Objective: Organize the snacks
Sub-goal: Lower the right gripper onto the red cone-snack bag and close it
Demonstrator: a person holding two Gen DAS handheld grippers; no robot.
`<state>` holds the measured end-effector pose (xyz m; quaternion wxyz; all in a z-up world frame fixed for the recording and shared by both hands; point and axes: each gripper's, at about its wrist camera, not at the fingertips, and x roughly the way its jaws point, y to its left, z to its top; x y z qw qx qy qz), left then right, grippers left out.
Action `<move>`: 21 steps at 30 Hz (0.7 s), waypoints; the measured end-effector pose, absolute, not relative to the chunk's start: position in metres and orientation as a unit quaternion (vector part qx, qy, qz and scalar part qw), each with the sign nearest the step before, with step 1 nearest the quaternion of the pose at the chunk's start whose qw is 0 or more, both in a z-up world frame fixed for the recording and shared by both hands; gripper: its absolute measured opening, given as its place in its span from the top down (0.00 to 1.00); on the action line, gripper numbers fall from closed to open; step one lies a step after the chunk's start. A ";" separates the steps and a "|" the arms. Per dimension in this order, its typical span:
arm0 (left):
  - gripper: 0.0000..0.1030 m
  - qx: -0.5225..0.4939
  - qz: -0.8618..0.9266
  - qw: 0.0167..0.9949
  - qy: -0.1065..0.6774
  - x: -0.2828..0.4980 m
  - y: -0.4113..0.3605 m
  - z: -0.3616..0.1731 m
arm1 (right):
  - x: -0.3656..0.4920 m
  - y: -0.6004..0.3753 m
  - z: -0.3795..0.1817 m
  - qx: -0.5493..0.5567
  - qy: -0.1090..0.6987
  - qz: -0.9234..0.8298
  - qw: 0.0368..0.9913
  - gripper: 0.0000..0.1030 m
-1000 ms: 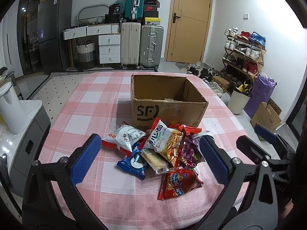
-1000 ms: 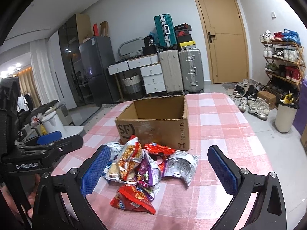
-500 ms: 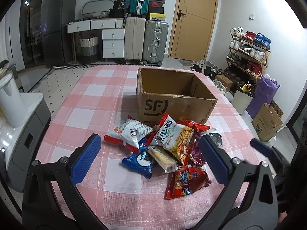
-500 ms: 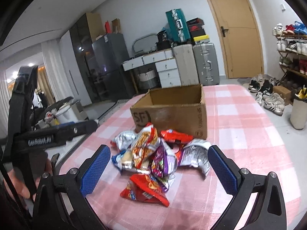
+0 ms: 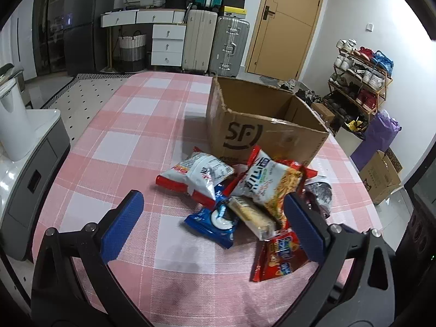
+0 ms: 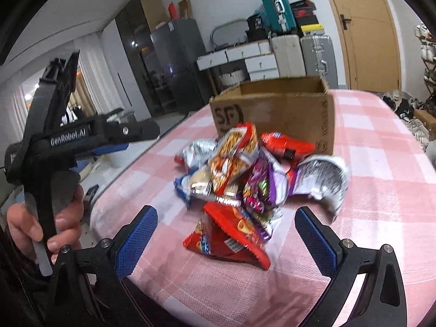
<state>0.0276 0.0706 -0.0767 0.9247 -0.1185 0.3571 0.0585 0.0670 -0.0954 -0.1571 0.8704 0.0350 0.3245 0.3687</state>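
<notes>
A pile of snack packets (image 5: pixel 245 199) lies on the pink checked tablecloth (image 5: pixel 136 125) in front of an open cardboard box (image 5: pixel 261 125) marked SF. The pile holds a white and red bag (image 5: pixel 199 174), a noodle bag (image 5: pixel 269 182), a blue cookie packet (image 5: pixel 215 220) and a red bag (image 5: pixel 280 256). My left gripper (image 5: pixel 212 226) is open and empty, just above the blue packet. My right gripper (image 6: pixel 229 239) is open and empty over the red bag (image 6: pixel 229 239) at the pile's near edge. The box (image 6: pixel 275 111) stands behind the pile.
The left gripper's body (image 6: pixel 68 141) and the hand that holds it show at the left of the right wrist view. Beyond the table stand suitcases (image 5: pixel 215 43), white drawers (image 5: pixel 166 43), a door (image 5: pixel 286 21) and a shoe rack (image 5: pixel 359 81). A white appliance (image 5: pixel 13 125) stands to the left.
Both grippers have moved forward and down toward the snack pile, which now looks larger. The right gripper has swung left. Both stay open and empty.
</notes>
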 end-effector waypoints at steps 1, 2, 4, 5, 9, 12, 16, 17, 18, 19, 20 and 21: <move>0.01 -0.119 0.060 0.924 0.358 0.028 0.072 -0.079 | 0.068 -0.091 -0.161 0.031 0.331 0.372 0.867 0.00; 0.01 -0.121 0.062 0.923 0.359 0.030 0.075 -0.082 | 0.068 -0.087 -0.164 0.028 0.333 0.374 0.865 0.00; 0.01 -0.129 0.064 0.920 0.364 0.032 0.082 -0.087 | 0.067 -0.080 -0.166 0.022 0.338 0.382 0.860 0.00; 0.01 -0.134 0.064 0.919 0.366 0.034 0.086 -0.090 | 0.067 -0.076 -0.168 0.019 0.340 0.387 0.857 0.01; 0.01 -0.148 0.071 0.913 0.373 0.038 0.100 -0.098 | 0.065 -0.063 -0.177 0.011 0.348 0.396 0.850 0.07; 0.01 -0.153 0.078 0.910 0.377 0.039 0.108 -0.106 | 0.066 -0.056 -0.182 0.007 0.357 0.395 0.847 0.14; 0.01 -0.161 0.083 0.906 0.383 0.040 0.118 -0.114 | 0.068 -0.053 -0.185 0.006 0.364 0.391 0.845 0.17; 0.01 -0.164 0.084 0.904 0.386 0.043 0.120 -0.117 | 0.070 -0.055 -0.187 0.004 0.366 0.390 0.845 0.18; 0.01 -0.166 0.084 0.903 0.387 0.039 0.122 -0.117 | 0.070 -0.054 -0.188 0.003 0.367 0.389 0.845 0.20; 0.01 -0.167 0.084 0.902 0.390 0.041 0.124 -0.119 | 0.070 -0.053 -0.189 0.003 0.369 0.387 0.845 0.20; 0.01 -0.169 0.084 0.900 0.392 0.041 0.124 -0.120 | 0.071 -0.052 -0.190 0.002 0.370 0.385 0.846 0.22; 0.01 -0.171 0.083 0.899 0.394 0.040 0.124 -0.120 | 0.071 -0.050 -0.190 0.000 0.371 0.385 0.845 0.24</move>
